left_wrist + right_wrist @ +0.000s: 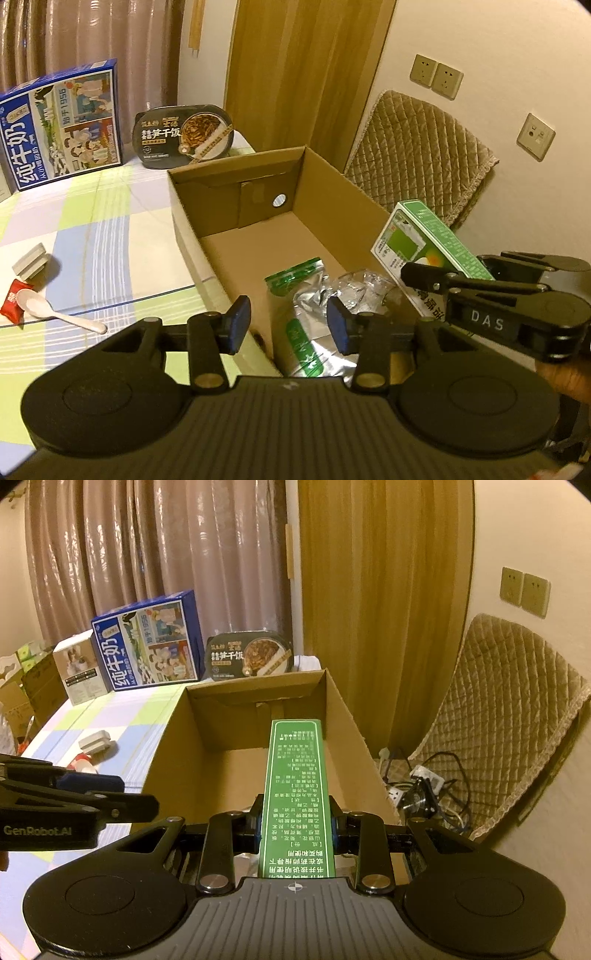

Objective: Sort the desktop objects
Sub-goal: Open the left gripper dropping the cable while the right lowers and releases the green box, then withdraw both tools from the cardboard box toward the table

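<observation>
A: Where was the green box (295,797)?
B: Clamped in the right gripper (296,825), its long axis running straight ahead over the carton (255,690), so a drop lay directly below.
A: And the left gripper (283,325)?
B: Jaws apart, nothing between them, above one foil pouch (306,314) and one crumpled plastic piece (360,286) in the carton.
A: Left outside?
B: One spoon (48,310), one red packet (13,301), one grey block (31,264).

A room in a home, long curtains (147,554), a checked tablecloth (92,229), a padded chair (509,709), food boxes (147,642), wall sockets (436,77)
</observation>
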